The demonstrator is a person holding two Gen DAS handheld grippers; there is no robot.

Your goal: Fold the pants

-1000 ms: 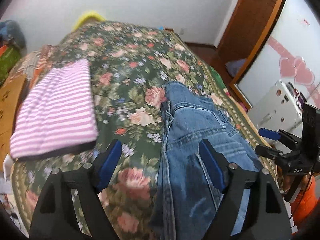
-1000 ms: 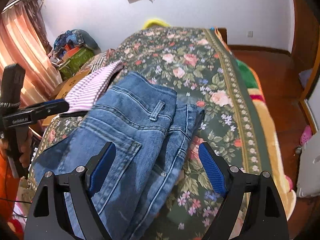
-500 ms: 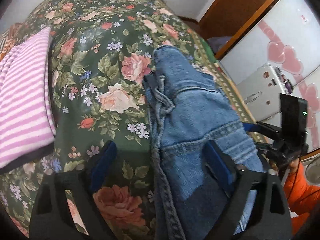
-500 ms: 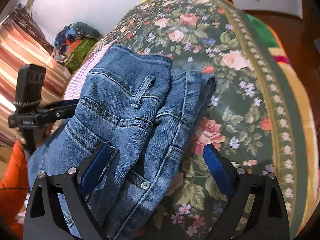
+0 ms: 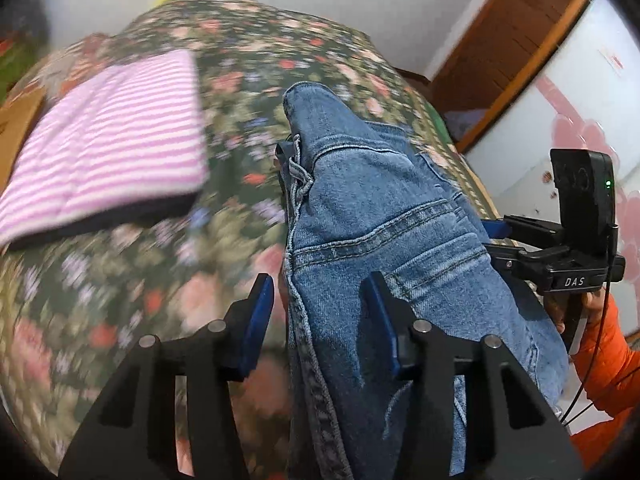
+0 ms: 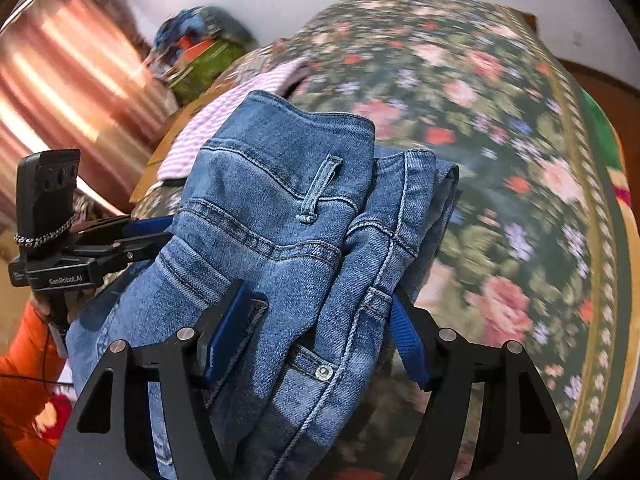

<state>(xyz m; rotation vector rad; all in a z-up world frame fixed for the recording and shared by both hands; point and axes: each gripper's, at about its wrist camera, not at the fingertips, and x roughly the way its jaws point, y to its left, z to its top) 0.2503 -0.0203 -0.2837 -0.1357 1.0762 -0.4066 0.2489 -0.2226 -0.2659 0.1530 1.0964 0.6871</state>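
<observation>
Right wrist view: floral bed underneath, jeans already folded into a thick blue denim bundle, lifted over it; placing down likely left. Left claw narrowed around one edge, right claw clamping the waistband side; belt loop, rivet showing

We see our left gripper and right gripper alike: black slotted frames, silver screws, ribbed blue pads. Side-on, the right gripper bears white "DAS" lettering, a black camera block with a green light and a thin black cable; the left reads "GenRobot.AI". Our sleeves are orange.
</observation>
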